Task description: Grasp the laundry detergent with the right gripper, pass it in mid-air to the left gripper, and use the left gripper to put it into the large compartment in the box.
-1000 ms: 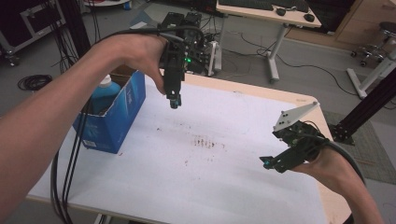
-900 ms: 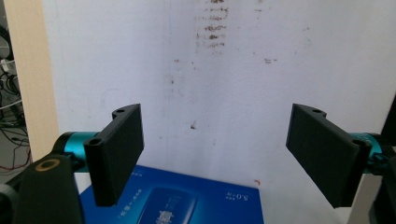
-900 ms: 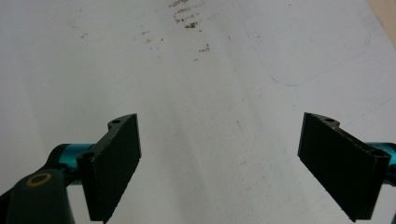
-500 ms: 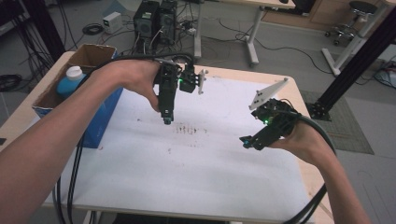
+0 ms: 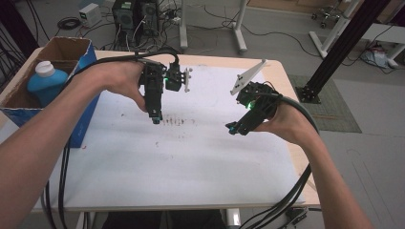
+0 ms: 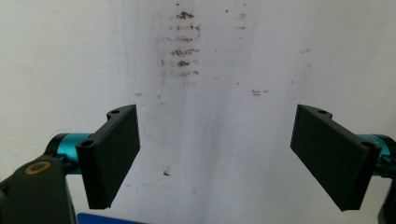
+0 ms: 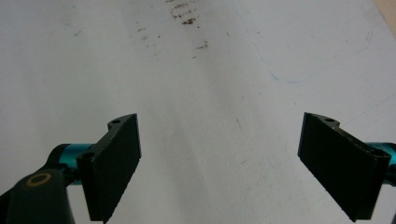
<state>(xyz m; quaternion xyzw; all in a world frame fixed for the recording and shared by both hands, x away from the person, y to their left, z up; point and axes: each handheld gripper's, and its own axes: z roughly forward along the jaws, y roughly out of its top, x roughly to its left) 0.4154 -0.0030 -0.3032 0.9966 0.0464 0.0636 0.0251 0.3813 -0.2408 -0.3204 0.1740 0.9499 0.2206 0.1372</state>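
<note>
My left gripper [image 5: 155, 117] points straight down, its tips just above the white tabletop [image 5: 191, 167] beside a patch of brown stains [image 5: 175, 122]. In the left gripper view the left gripper [image 6: 217, 158] is open; its jaws have just been opening and nothing is between them, with the stains [image 6: 182, 51] ahead. My right gripper [image 5: 234, 129] hovers low over the table's right half, tilted down to the left. In the right gripper view the right gripper [image 7: 219, 163] is open and empty over bare white surface.
A blue cardboard box [image 5: 28, 102] stands at the table's left edge with a blue, white-capped bottle [image 5: 43, 81] inside. Cables trail from both grippers off the front edge. A black post [image 5: 334, 52] stands on the floor at the right.
My left gripper has come down from above the table to just over the stained patch. The right gripper holds about the same place.
</note>
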